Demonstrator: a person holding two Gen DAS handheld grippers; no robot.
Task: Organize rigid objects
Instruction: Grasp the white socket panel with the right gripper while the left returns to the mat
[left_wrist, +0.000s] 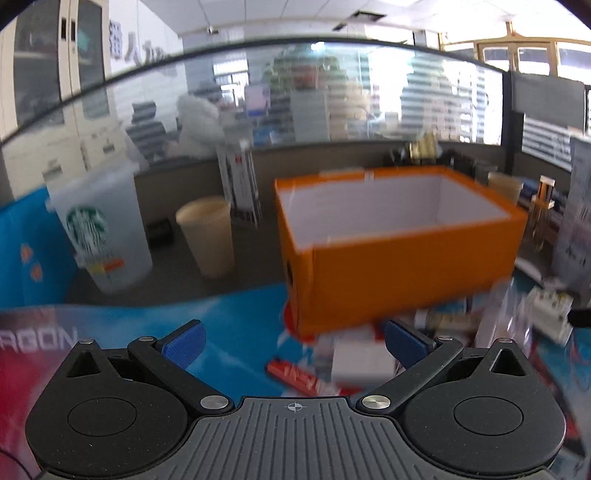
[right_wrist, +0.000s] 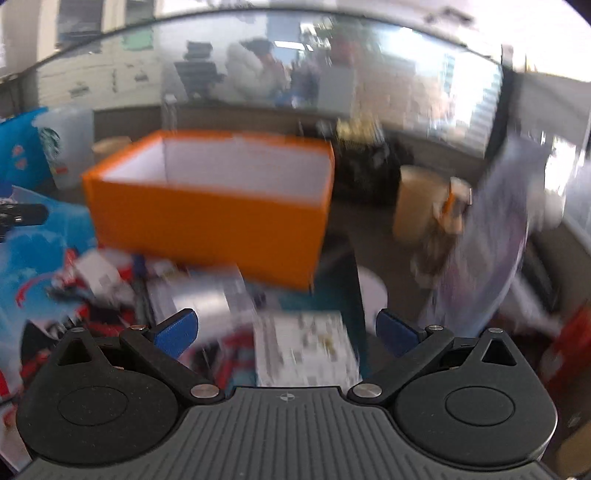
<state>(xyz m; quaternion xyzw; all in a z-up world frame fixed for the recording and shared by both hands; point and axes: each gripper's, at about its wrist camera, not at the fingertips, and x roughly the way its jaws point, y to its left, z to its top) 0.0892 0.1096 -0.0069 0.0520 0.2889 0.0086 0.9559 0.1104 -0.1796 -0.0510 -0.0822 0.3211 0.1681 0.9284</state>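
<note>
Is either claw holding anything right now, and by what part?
Nothing is held. The left claw and right claw are both open and bare, facing the orange box.

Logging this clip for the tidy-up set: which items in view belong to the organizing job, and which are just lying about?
Job items:
- orange box, open, no contents visible
- small white carton
- red packet
- printed white box
- left gripper and right gripper, jaws open, holding nothing

Lying about:
- Starbucks cup
- beige paper cup

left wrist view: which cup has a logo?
The translucent cup at far left: it bears a green round logo. The tan cup beside it and the tan one behind the orange box look plain.
</note>
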